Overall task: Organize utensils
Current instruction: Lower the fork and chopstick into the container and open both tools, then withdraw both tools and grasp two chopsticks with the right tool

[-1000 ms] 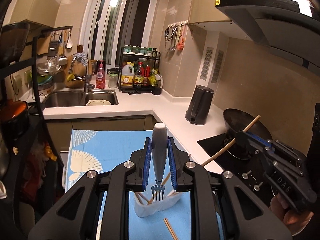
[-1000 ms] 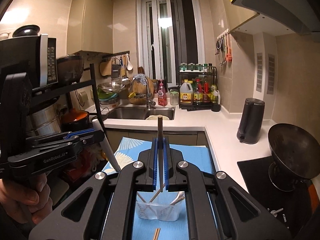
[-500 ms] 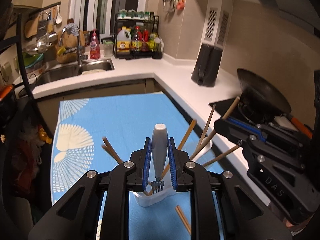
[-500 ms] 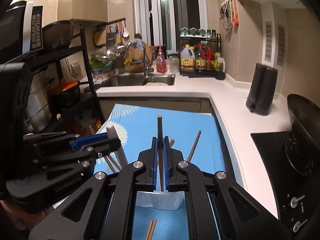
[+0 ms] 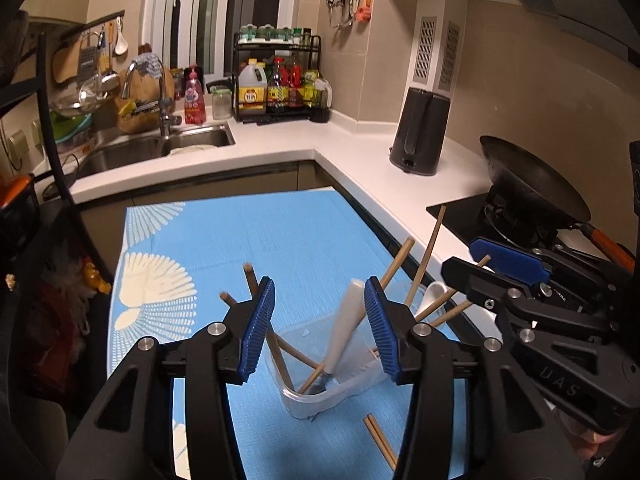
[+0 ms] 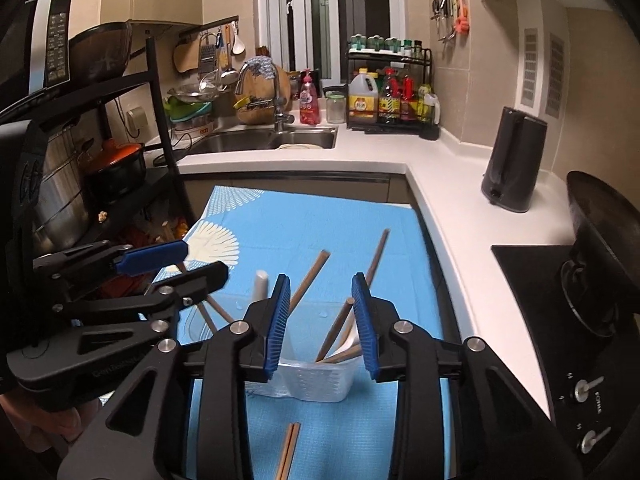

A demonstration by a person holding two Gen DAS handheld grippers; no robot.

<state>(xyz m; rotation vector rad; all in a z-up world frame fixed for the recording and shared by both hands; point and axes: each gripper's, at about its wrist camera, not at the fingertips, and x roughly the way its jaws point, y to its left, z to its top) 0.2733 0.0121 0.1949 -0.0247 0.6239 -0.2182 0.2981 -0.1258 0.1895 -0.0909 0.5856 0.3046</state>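
Observation:
A clear plastic container [image 5: 320, 398] [image 6: 316, 380] stands on the blue mat [image 5: 248, 248], holding several wooden chopsticks. My left gripper [image 5: 320, 322] [image 6: 180, 268] hangs just over it, jaws opening. The white-handled fork [image 5: 345, 332] [image 6: 260, 285] leans tines-down in the container between the pads, which do not press on it. My right gripper [image 6: 322, 312] [image 5: 480, 266] is beside it on the right, jaws also opening. A dark chopstick [image 6: 335, 330] stands loose between its pads, tip in the container. A pair of chopsticks [image 6: 289, 450] [image 5: 380, 440] lies on the mat in front.
A white L-shaped counter [image 5: 360, 148] runs behind and to the right, with a black kettle [image 5: 420, 128], a wok [image 5: 532, 188] on the stove and a sink [image 5: 160, 148]. A black shelf with an orange-lidded pot [image 6: 120, 160] stands left.
Both grippers came down over the container, then their jaws parted. The fork left the left pads and tipped into the container; the chopstick dropped from the right pads.

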